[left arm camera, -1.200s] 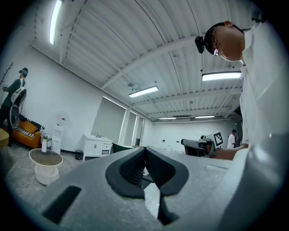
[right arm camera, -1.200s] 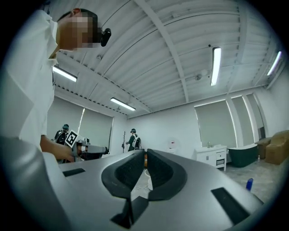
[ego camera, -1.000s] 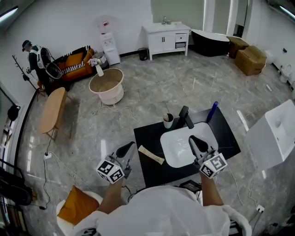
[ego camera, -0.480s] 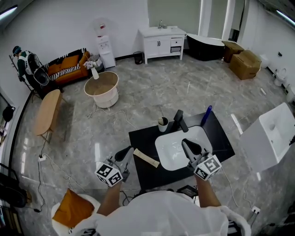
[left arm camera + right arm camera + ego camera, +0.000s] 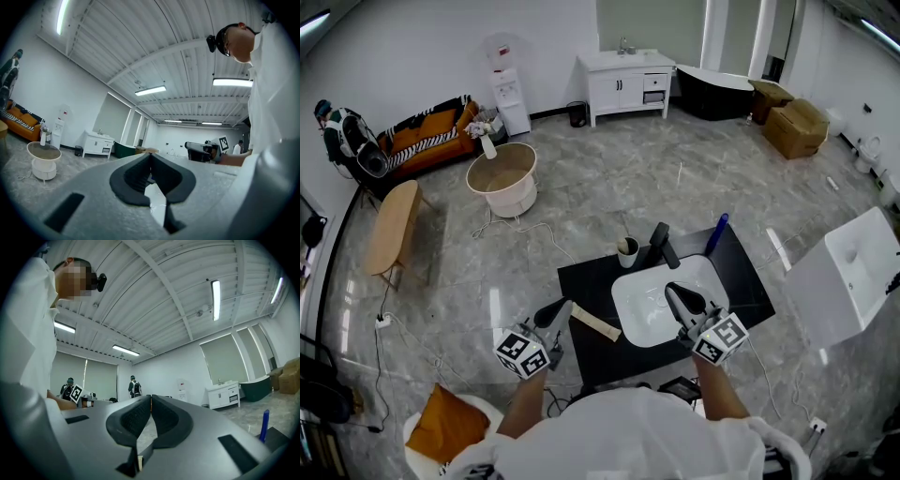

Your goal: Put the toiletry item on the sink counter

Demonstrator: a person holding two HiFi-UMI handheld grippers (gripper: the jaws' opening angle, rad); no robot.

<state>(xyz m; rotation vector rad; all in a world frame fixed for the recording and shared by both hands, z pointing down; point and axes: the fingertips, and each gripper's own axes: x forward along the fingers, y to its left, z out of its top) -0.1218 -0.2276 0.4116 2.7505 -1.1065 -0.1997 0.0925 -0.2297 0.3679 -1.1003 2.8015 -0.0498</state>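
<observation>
- Your left claw (image 5: 553, 312) is pressed together on nothing. Its tips hover just beside the near end of the pale, flat toiletry item (image 5: 596, 322).
- That item lies flat on the black counter (image 5: 745, 281), left of the white basin (image 5: 649, 309).
- Your right claw (image 5: 679, 298) is also closed and empty. It hangs over the basin, likely to stay clear of the item.
- With the item resting on the counter, the placing looks done.
</observation>
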